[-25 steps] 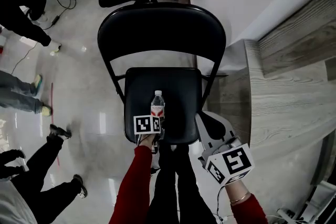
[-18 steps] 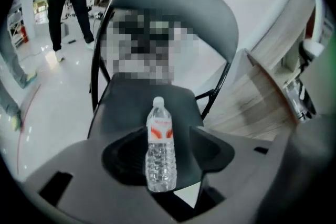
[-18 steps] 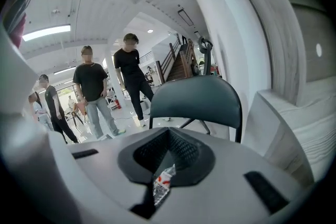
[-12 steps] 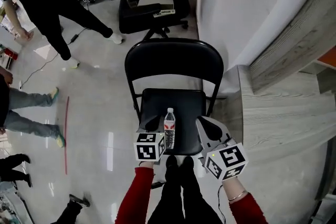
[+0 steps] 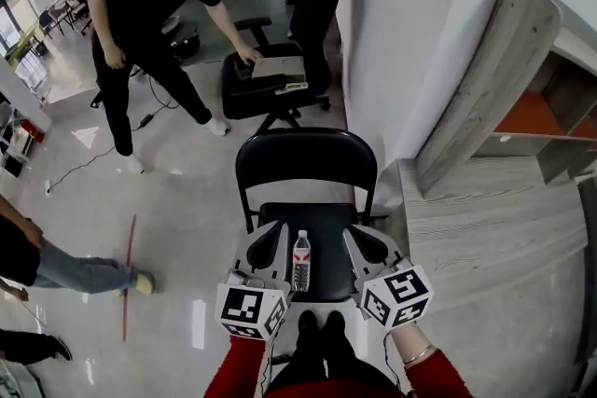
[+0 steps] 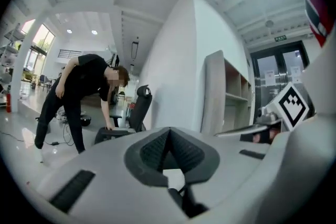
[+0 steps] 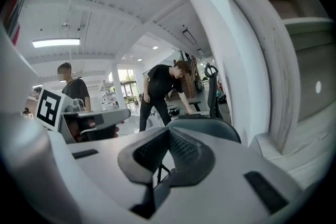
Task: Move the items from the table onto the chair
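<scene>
The left gripper had lifted off the water bottle, clenched empty (right gripper likewise); it stood on the chair.

Nothing legible anywhere. Red-and-white label band on the clear plastic water bottle standing on the black folding chair, print too small to read. Black-and-white square marker patterns only, no letters or digits, on the white cube at lower left and the white cube at lower right. Small green sign above the dark glass double doors, characters blurred. White strip with dark print on the black office chair, unreadable.
</scene>
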{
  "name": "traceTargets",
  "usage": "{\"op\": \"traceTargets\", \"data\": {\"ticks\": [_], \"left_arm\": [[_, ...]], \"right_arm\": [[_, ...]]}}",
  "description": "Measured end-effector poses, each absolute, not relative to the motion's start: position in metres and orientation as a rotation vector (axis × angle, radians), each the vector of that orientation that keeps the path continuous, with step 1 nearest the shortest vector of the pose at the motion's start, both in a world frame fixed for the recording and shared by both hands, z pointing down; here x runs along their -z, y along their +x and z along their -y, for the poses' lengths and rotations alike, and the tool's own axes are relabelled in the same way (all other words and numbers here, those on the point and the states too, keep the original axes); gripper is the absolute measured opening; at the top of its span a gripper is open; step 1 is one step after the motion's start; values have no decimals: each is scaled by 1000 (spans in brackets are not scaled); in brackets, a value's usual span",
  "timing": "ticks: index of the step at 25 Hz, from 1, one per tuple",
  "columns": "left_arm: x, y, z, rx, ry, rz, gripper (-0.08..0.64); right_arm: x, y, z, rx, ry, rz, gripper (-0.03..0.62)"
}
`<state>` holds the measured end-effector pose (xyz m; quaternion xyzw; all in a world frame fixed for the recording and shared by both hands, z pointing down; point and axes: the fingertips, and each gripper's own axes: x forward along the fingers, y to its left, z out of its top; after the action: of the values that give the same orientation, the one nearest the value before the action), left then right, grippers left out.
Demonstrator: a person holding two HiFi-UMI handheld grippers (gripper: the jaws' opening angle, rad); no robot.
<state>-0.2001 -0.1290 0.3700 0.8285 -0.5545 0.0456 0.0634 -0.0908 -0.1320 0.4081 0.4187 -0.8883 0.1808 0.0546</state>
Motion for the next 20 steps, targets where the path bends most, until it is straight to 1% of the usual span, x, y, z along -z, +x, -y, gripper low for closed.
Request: {"op": "traceTargets", "data": {"ticks": [4, 9, 14, 20], "left_arm": [[-345, -187, 98, -89, 2552, 1626, 8], [-344, -188, 67, -44, 2501, 1584, 8], [-334, -195, 67, -35, 2538, 1597, 8], [-323, -183, 67, -54, 2638, 1546, 8]], "right_arm": [[-392, -86, 112, -505, 1266, 2711, 12], [-376, -74, 97, -504, 1319, 2729, 12], [-367, -60, 96, -471, 1388, 2728, 11], [-357, -56, 94, -370, 1440, 2730, 11]]}}
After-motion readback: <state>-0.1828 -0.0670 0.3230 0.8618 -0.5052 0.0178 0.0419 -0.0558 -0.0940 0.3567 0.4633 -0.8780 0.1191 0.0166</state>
